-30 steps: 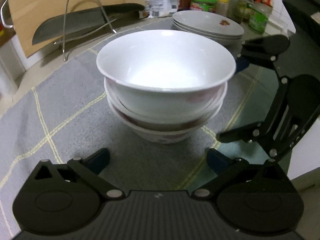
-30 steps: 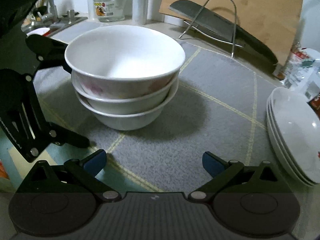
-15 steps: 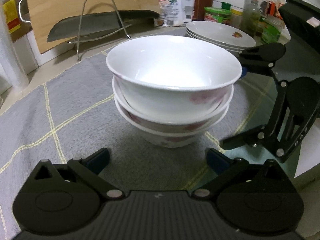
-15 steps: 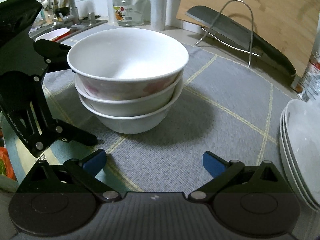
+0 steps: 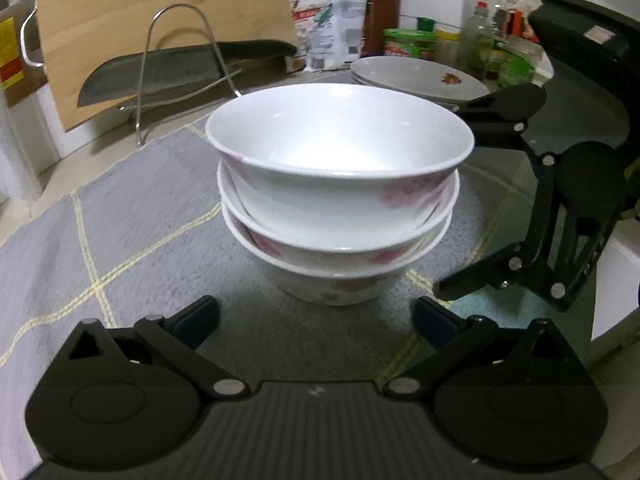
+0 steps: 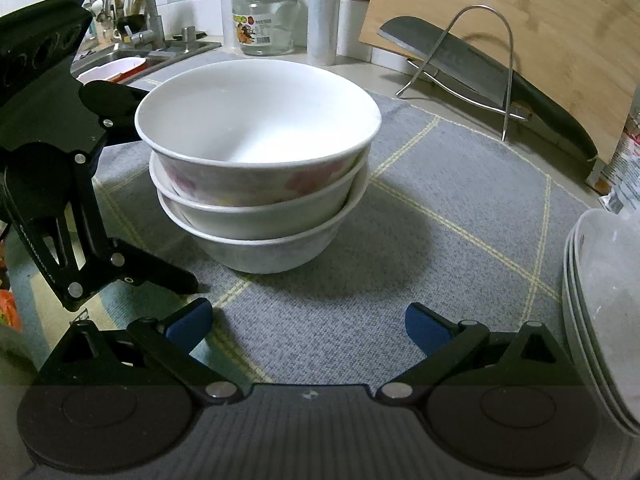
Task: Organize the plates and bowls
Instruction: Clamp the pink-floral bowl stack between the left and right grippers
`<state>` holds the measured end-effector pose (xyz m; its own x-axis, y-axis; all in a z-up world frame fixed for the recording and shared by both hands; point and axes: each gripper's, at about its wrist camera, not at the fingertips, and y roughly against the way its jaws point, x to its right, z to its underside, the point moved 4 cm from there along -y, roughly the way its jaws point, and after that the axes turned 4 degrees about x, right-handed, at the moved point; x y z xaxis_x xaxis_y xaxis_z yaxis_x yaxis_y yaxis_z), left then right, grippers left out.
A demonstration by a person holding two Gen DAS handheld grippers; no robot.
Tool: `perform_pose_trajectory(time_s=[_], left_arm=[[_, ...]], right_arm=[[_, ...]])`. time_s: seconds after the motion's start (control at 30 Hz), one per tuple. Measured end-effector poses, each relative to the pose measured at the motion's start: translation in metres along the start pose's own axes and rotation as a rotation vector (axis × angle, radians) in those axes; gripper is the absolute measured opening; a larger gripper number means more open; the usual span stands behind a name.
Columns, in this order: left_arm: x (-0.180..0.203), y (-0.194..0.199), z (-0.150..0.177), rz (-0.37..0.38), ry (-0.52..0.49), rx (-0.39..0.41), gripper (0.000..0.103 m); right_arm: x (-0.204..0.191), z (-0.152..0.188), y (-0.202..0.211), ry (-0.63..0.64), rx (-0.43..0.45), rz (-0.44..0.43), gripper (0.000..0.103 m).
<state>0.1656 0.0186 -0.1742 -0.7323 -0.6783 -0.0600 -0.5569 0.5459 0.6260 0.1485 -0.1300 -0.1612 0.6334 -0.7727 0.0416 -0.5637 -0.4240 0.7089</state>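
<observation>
Two grippers, both spread wide and holding nothing. The left gripper [image 5: 316, 316] hangs low over the grey mat [image 5: 132, 220], its blue pads well apart, and dead ahead of it, just beyond the fingertips, sits the stack of bowls [image 5: 340, 208]. Three white bowls with pink flowers, nested upright, the top one sitting a touch askew in the one below.

Swing to the other camera: the right gripper [image 6: 308, 320] is released too, fingers splayed, and the same stack of bowls [image 6: 256, 168] lies ahead and slightly left of its centre line. So the two tools face the stack from different sides, each about equally near, neither touching it. In the left view the right gripper shows at the right of the stack, one linkage up by the top rim, one low by the base.

Off to the side, the stack of plates [image 6: 604, 312] rests on the mat edge, close by the right gripper and well apart from the bowls. That is the telling relation: plates favour the right hand.

Behind, a cleaver [image 6: 480, 72] lies in a wire rack [image 6: 500, 48] against a wooden board [image 6: 540, 20].

My read: bowls and plates look sorted already; any further lift needs jaws around a rim.
</observation>
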Motion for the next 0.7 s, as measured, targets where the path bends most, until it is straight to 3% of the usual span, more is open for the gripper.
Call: perform_pose_trajectory(time_s=[0.3, 0.63, 0.7], left_arm=[[-0.002, -0.001, 0.001, 0.065, -0.056, 0.036, 0.103], [0.0, -0.003, -0.002, 0.033, -0.03, 0.013, 0.103], [0.002, -0.002, -0.004, 0.036, -0.037, 0.012, 0.095]], right_arm=[[-0.002, -0.006, -0.004, -0.004, -0.037, 0.007, 0.103], [0.003, -0.014, -0.011, 0.101, -0.029, -0.092, 0.103], [0.005, -0.015, -0.012, 0.127, -0.038, -0.112, 0.103]])
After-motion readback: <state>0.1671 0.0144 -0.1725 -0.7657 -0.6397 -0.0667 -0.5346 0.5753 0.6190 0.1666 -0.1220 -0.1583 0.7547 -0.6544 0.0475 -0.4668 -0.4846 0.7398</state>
